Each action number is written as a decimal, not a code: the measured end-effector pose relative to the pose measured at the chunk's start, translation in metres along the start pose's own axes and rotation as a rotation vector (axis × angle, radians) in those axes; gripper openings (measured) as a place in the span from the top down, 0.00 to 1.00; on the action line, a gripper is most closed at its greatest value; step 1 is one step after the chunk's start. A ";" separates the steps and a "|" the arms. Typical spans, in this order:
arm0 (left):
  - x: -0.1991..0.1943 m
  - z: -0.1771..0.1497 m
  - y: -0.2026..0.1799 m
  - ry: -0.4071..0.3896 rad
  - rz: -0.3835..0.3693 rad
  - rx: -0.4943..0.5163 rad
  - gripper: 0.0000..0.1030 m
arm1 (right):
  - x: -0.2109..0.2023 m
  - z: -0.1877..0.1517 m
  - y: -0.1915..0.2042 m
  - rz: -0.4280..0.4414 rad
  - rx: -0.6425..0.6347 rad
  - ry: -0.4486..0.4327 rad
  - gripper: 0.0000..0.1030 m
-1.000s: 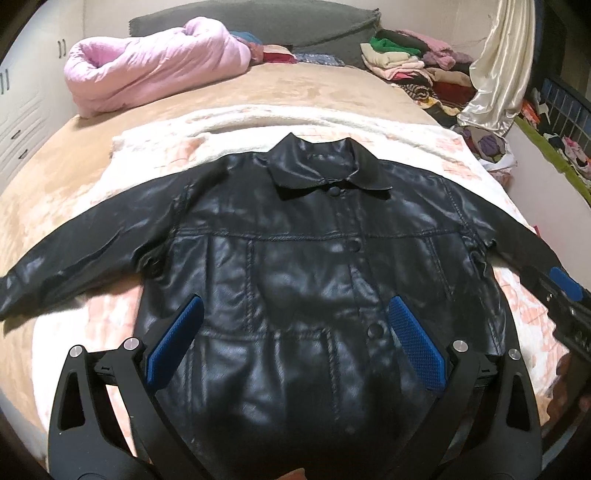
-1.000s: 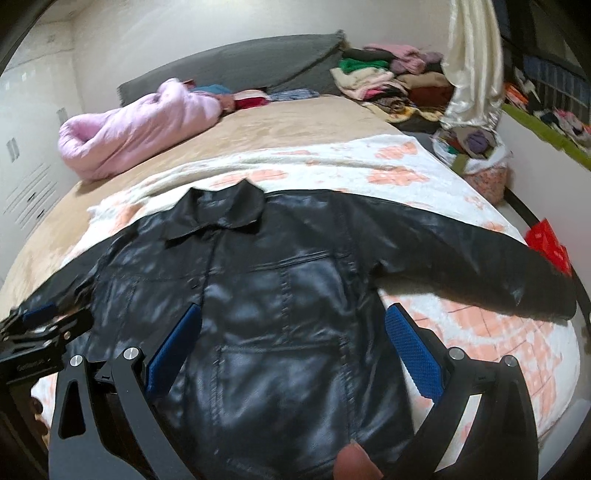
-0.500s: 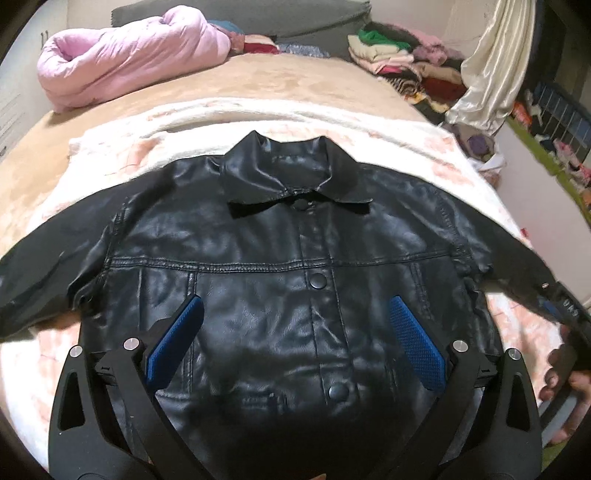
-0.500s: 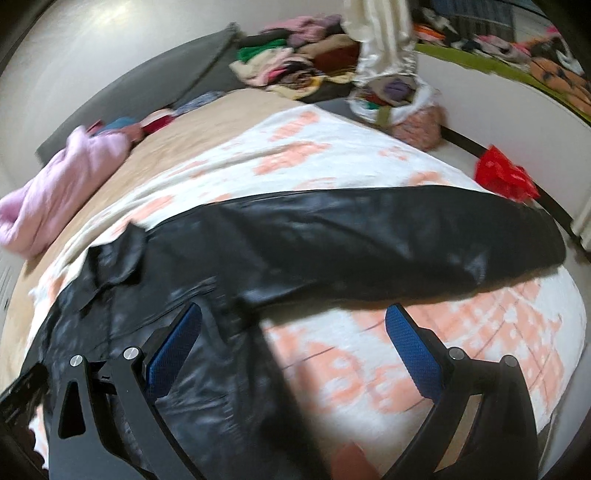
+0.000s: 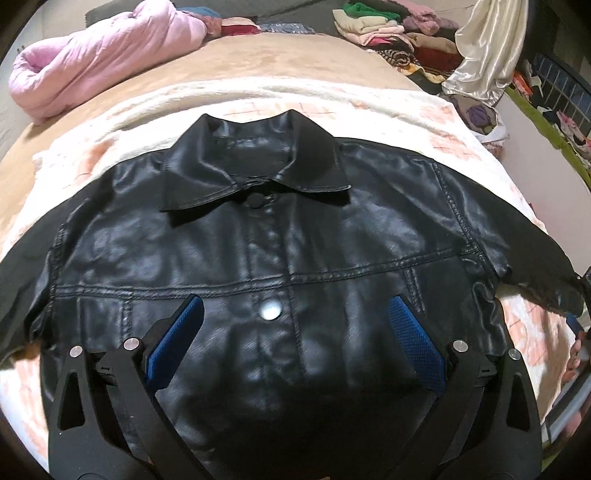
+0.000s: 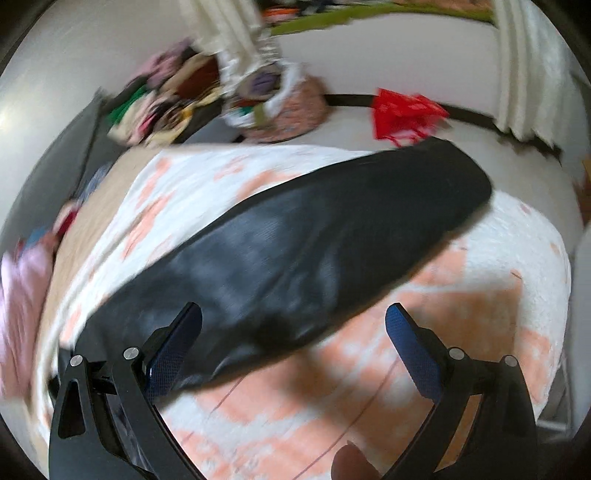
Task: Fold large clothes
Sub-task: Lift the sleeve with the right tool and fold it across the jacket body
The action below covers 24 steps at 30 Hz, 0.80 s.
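Observation:
A black leather jacket lies flat, front up and buttoned, on a white and orange blanket, collar toward the far side. My left gripper hovers open over the jacket's chest, its blue pads on either side of a silver button. In the blurred right wrist view the jacket's right sleeve stretches out across the blanket. My right gripper is open just above that sleeve, near its lower edge, with nothing between its fingers.
A rolled pink quilt lies at the far left of the bed. Stacked folded clothes sit at the far right. A bag of clothes and a red bag stand on the floor by the wall.
My left gripper has moved closer over the jacket's chest. My right gripper has swung right and dropped toward the outstretched sleeve. Both stay open.

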<state>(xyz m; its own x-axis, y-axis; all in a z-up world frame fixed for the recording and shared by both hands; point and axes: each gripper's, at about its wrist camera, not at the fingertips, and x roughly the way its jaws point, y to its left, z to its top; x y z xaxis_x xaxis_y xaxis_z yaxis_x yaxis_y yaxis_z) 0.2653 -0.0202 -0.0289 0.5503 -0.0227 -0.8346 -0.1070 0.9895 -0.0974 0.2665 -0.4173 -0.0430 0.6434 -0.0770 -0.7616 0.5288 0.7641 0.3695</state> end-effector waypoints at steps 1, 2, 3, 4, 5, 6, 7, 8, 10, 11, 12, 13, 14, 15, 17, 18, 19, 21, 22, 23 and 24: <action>0.002 0.002 -0.002 0.001 0.001 0.003 0.09 | 0.003 0.006 -0.009 -0.001 0.040 0.003 0.04; 0.004 0.004 -0.003 0.003 0.004 0.006 0.09 | 0.007 0.010 -0.016 0.003 0.079 0.005 0.04; 0.006 0.006 -0.004 0.005 0.008 0.007 0.09 | 0.011 0.016 -0.025 0.012 0.121 0.006 0.04; 0.009 0.008 -0.006 0.009 0.009 0.007 0.09 | 0.015 0.021 -0.032 0.010 0.157 0.008 0.04; 0.011 0.010 -0.007 0.012 0.009 0.007 0.09 | 0.020 0.027 -0.042 0.009 0.199 0.004 0.04; 0.012 0.012 -0.008 0.014 0.010 0.006 0.09 | 0.024 0.032 -0.047 0.010 0.224 0.004 0.04; 0.013 0.013 -0.009 0.014 0.009 0.006 0.09 | 0.029 0.037 -0.056 0.017 0.264 0.006 0.04; 0.013 0.014 -0.010 0.013 0.007 0.005 0.09 | 0.035 0.041 -0.062 0.032 0.303 0.010 0.04; 0.014 0.017 -0.012 0.010 0.004 0.002 0.09 | 0.042 0.045 -0.073 0.055 0.369 0.009 0.04; 0.013 0.018 -0.012 0.009 0.002 -0.001 0.09 | 0.044 0.047 -0.076 0.068 0.388 0.004 0.08; 0.013 0.019 -0.013 0.007 -0.002 -0.003 0.09 | 0.046 0.049 -0.080 0.076 0.408 -0.012 0.13; 0.012 0.020 -0.013 0.004 -0.007 -0.005 0.09 | 0.047 0.051 -0.083 0.082 0.427 -0.025 0.23; 0.012 0.021 -0.014 0.003 -0.008 -0.007 0.09 | 0.050 0.053 -0.086 0.102 0.446 -0.034 0.40; 0.012 0.021 -0.014 0.003 -0.010 -0.008 0.09 | 0.051 0.055 -0.089 0.112 0.454 -0.043 0.50; 0.012 0.023 -0.015 0.005 -0.008 -0.010 0.09 | 0.054 0.057 -0.092 0.167 0.454 -0.053 0.75; 0.012 0.024 -0.015 0.008 -0.008 -0.011 0.09 | 0.054 0.059 -0.092 0.200 0.451 -0.055 0.81; 0.011 0.025 -0.015 0.008 -0.010 -0.014 0.09 | 0.051 0.062 -0.090 0.230 0.440 -0.064 0.88; 0.008 0.028 -0.013 0.007 -0.009 -0.017 0.09 | 0.042 0.070 -0.082 0.294 0.399 -0.097 0.89; 0.007 0.029 -0.011 0.005 -0.006 -0.022 0.09 | 0.036 0.075 -0.076 0.336 0.375 -0.115 0.89; 0.005 0.031 -0.008 0.006 -0.008 -0.027 0.09 | 0.028 0.077 -0.068 0.380 0.347 -0.133 0.89; 0.002 0.031 -0.007 0.005 -0.011 -0.030 0.09 | 0.014 0.081 -0.054 0.438 0.288 -0.162 0.90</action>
<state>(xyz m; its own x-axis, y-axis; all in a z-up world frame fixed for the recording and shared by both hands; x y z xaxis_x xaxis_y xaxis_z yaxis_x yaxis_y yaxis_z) 0.2934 -0.0223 -0.0132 0.5472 -0.0346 -0.8363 -0.1260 0.9844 -0.1231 0.2920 -0.5116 -0.0301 0.9022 0.0939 -0.4211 0.3082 0.5426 0.7814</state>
